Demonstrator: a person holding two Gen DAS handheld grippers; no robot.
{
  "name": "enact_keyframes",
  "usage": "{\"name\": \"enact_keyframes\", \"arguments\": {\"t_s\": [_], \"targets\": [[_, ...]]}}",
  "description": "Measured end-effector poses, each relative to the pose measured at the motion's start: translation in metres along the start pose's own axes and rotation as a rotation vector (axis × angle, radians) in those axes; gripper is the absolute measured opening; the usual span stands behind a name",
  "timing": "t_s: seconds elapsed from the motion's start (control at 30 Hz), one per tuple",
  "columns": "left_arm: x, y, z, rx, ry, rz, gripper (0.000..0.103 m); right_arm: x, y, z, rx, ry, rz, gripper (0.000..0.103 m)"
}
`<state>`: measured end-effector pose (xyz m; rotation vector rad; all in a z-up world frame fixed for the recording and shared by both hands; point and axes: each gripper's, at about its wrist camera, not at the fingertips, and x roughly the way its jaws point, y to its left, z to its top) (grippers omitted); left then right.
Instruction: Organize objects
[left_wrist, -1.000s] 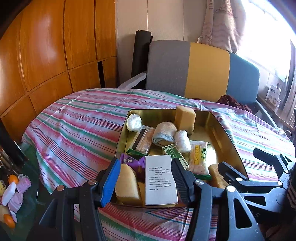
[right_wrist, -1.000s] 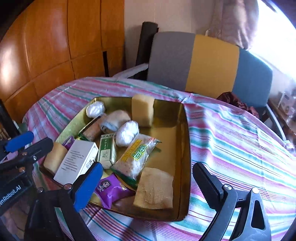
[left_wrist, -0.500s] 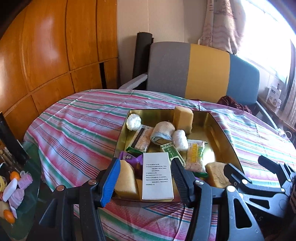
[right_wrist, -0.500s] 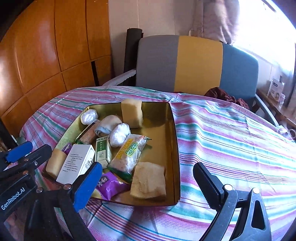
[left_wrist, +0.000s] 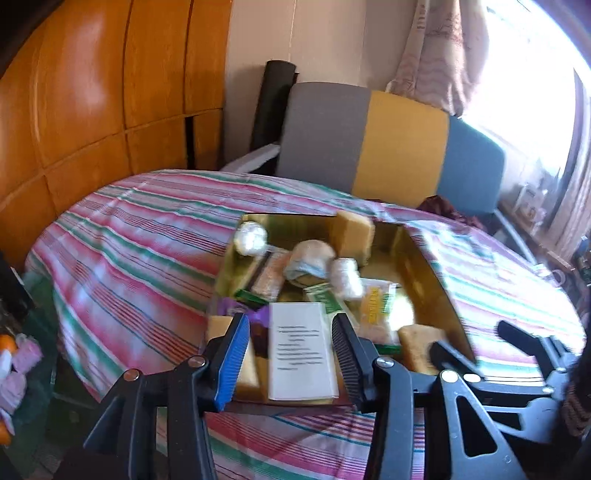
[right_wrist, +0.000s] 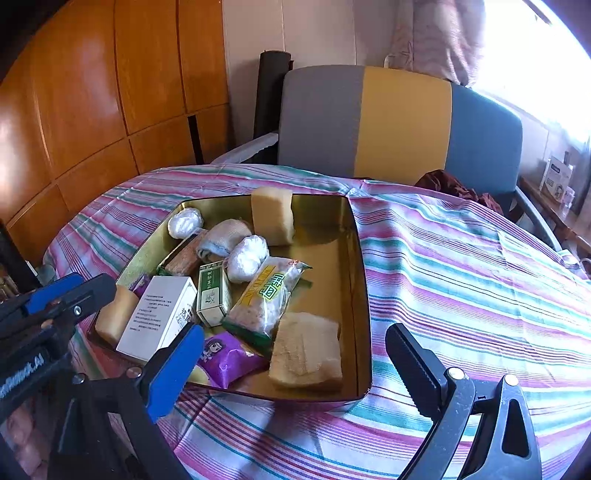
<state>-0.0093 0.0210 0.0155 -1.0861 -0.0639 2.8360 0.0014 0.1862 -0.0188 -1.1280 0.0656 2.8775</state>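
Left gripper (left_wrist: 290, 349) hovers over the near edge of the gold tray (left_wrist: 430, 269), jaws just narrowed around the white box (left_wrist: 301, 350) framed between them, pads not visibly touching it, nothing grasped. Right gripper (right_wrist: 291, 354) released, jaws wide, over the tray's near right corner. Right wrist view alone shows the purple packet (right_wrist: 225, 356) whole and the flat tan sponge (right_wrist: 306, 350) sharp; left view is blurred, with the sponge half hidden behind the right gripper. Tray sits on the striped worktop (right_wrist: 461, 266), holding the green box (right_wrist: 212, 293), the cracker packet (right_wrist: 267, 295), white wrapped balls and an upright yellow sponge (right_wrist: 273, 216). Tricolour chair (right_wrist: 388, 122) behind.
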Motion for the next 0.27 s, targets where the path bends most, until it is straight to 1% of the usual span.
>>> {"name": "enact_keyframes", "arguments": {"t_s": [0.1,0.2,0.27], "targets": [[0.0041,0.0006,-0.0022,0.012,0.011,0.029,0.047,0.0025,-0.0005,-0.001,0.005,0.012,0.0,0.099],[0.0052,-0.0004,-0.0047,0.015,0.021,0.032,0.047,0.0032,-0.0016,-0.0012,0.007,0.011,-0.004,0.099],[0.0066,-0.0029,-0.0054,0.037,0.032,0.045,0.047,0.0022,-0.0029,-0.0013,0.01,0.008,-0.007,0.099]]}}
